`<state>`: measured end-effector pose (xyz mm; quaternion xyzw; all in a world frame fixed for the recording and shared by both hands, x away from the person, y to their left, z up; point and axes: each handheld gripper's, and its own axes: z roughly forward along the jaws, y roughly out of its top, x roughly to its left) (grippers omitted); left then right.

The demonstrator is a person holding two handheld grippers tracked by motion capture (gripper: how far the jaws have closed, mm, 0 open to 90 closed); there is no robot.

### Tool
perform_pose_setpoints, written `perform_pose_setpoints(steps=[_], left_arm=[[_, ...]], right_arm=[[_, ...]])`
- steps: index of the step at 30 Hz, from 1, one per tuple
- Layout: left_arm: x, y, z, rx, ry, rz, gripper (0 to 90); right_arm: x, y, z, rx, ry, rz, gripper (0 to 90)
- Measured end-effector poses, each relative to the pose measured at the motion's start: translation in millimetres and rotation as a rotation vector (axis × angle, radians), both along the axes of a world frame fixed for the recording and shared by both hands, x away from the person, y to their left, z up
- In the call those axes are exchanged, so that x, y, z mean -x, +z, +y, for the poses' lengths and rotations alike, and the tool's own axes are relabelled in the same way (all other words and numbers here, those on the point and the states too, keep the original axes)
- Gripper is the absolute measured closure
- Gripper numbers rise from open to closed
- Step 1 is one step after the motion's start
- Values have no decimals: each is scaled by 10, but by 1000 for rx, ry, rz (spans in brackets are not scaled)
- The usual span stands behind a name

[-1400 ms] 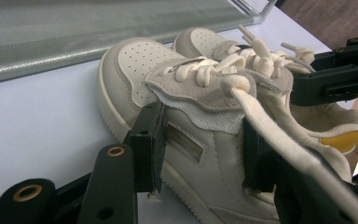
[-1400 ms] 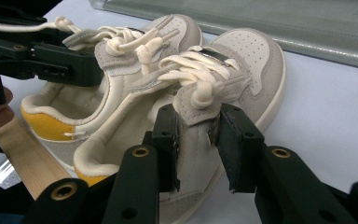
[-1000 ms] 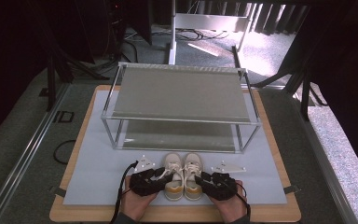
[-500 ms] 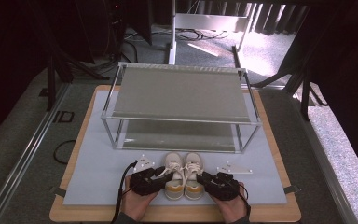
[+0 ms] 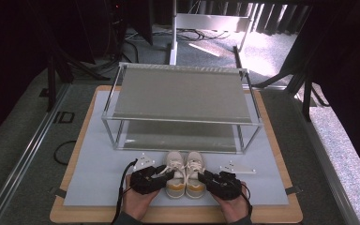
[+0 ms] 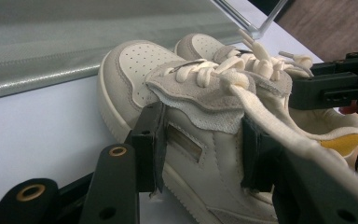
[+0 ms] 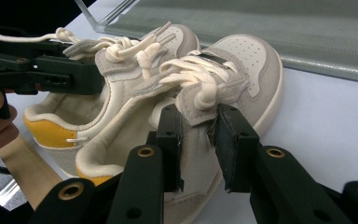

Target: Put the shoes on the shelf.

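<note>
Two small cream sneakers with yellow heels stand side by side on the white mat (image 5: 98,164), toes towards the rack. My left gripper (image 5: 168,174) reaches in from the left at the left sneaker (image 5: 174,172). In the left gripper view its jaws (image 6: 203,149) stand wide apart against the side of the left sneaker (image 6: 135,70), just under the lace flap. My right gripper (image 5: 202,176) comes in from the right. Its jaws (image 7: 198,140) pinch the lace flap of the right sneaker (image 7: 251,70). A hand holds each gripper at the table's front edge.
A two-level metal rack (image 5: 183,93) with grey shelves stands just behind the sneakers, its lower shelf (image 5: 178,136) close to their toes. The wooden board (image 5: 272,211) ends right behind the hands. Bare mat lies to either side.
</note>
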<state>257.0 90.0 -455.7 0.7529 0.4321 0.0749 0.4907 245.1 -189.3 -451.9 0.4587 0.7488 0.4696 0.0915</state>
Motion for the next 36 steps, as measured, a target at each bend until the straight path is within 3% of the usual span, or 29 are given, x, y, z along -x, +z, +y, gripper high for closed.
perform_pose_setpoints(steps=[19, 36], left_arm=[[-110, 91, 6, 20, 11, -13, 564], [-309, 116, -11, 14, 38, -38, 565]], right_arm=[[-95, 88, -3, -24, -10, -29, 721], [-299, 104, 13, -34, -27, -50, 722]])
